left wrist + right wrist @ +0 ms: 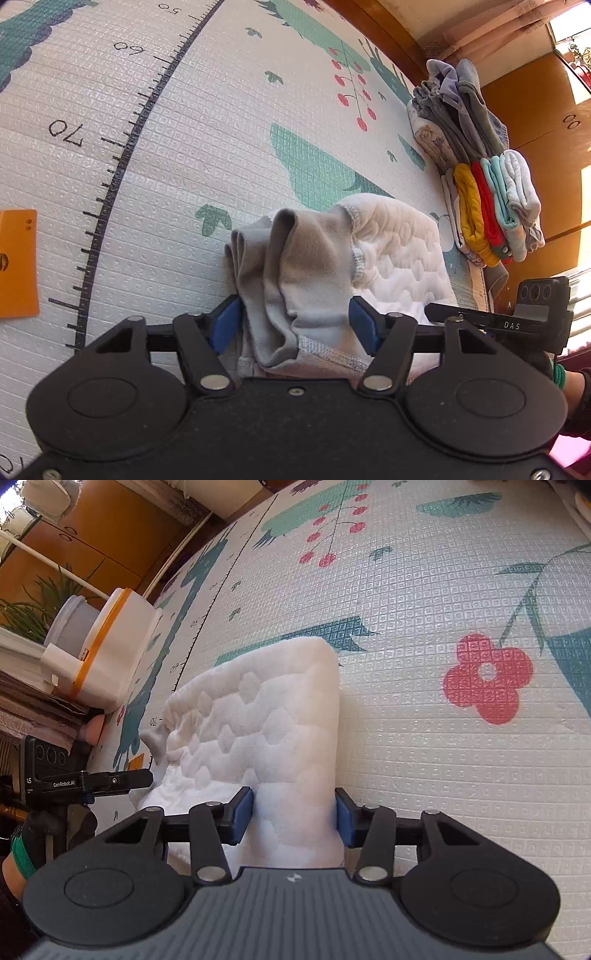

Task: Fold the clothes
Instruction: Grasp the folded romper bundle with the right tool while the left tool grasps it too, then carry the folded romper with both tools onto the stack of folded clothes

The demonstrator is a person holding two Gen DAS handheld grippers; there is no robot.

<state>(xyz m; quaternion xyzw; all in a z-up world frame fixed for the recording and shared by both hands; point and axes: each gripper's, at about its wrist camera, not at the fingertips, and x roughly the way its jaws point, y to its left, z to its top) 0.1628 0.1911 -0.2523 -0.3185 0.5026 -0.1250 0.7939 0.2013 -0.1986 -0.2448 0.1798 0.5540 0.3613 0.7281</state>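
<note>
A white quilted garment (399,254) with a grey ribbed end (306,251) lies bunched on the play mat (184,147). My left gripper (295,325) is shut on the grey end, its blue pads pressing the folds from both sides. In the right wrist view the same garment (258,709) stands up as a thick white fold, and my right gripper (294,819) is shut on its near edge. Each gripper shows at the other's side: the right one (517,317) and the left one (92,781), close together.
A stack of folded clothes (480,199) in grey, yellow, red, teal and white sits at the mat's far right edge. An orange card (16,262) lies at the left. A white tub with an orange band (110,653) stands beside the mat (443,757). Wooden cabinets stand behind.
</note>
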